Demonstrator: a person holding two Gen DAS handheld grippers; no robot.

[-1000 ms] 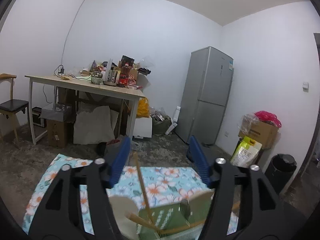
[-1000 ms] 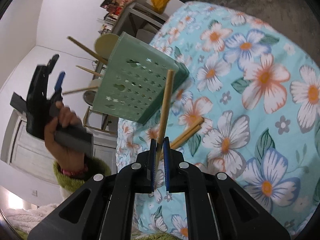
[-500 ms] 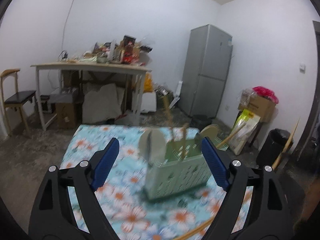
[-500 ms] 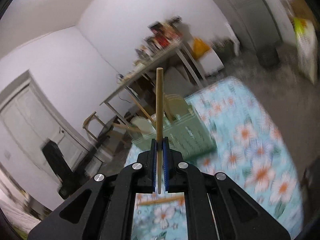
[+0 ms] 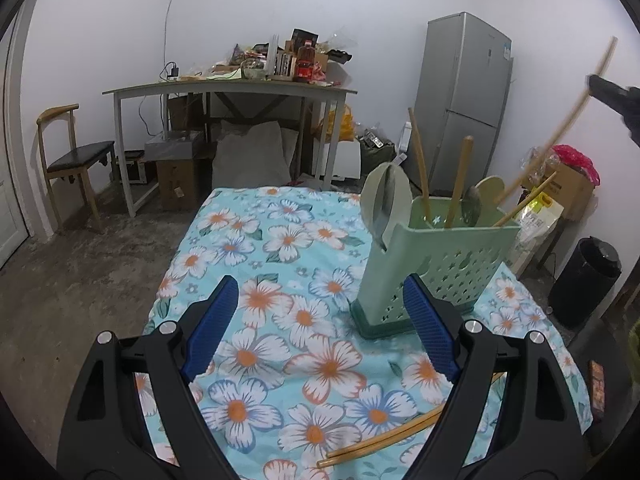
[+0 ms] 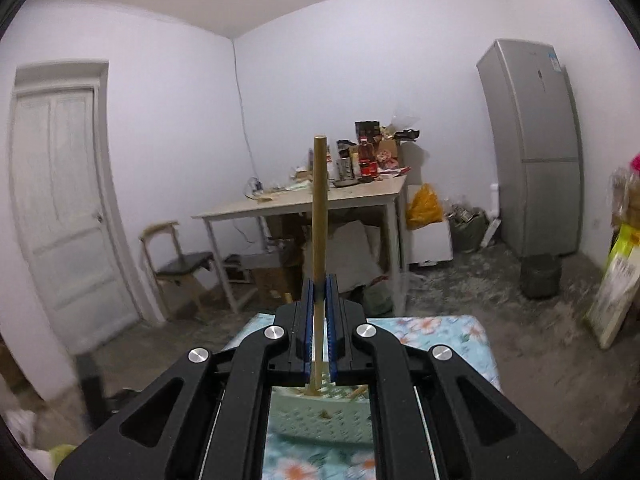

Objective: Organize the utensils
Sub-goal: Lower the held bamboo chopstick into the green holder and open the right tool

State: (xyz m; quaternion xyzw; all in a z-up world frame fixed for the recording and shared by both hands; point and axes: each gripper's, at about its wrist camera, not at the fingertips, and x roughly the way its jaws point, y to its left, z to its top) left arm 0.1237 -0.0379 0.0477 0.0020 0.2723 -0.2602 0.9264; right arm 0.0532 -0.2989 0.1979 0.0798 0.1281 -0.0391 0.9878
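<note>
- Our right gripper (image 6: 319,300) pinched one chopstick (image 6: 319,216) upright above the green utensil holder (image 6: 324,416); tilted, it could miss the compartment.
- Our left gripper (image 5: 320,328) gaped empty just beside the holder; its jaws had just widened, and a nudge might tip it.
- Loose chopsticks (image 5: 384,436) lay on the floral cloth (image 5: 248,240).

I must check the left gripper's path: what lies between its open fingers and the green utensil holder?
In the left wrist view, only bare floral cloth lies between the left gripper and the green utensil holder.

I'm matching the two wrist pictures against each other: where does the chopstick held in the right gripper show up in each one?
Left wrist view: the chopstick is far right and high, slanting above the green utensil holder, with the right gripper dark on the upper edge.
Right wrist view: it stands upright at centre, clamped in the right gripper, over the holder.
Shared landmark: the grey fridge.
</note>
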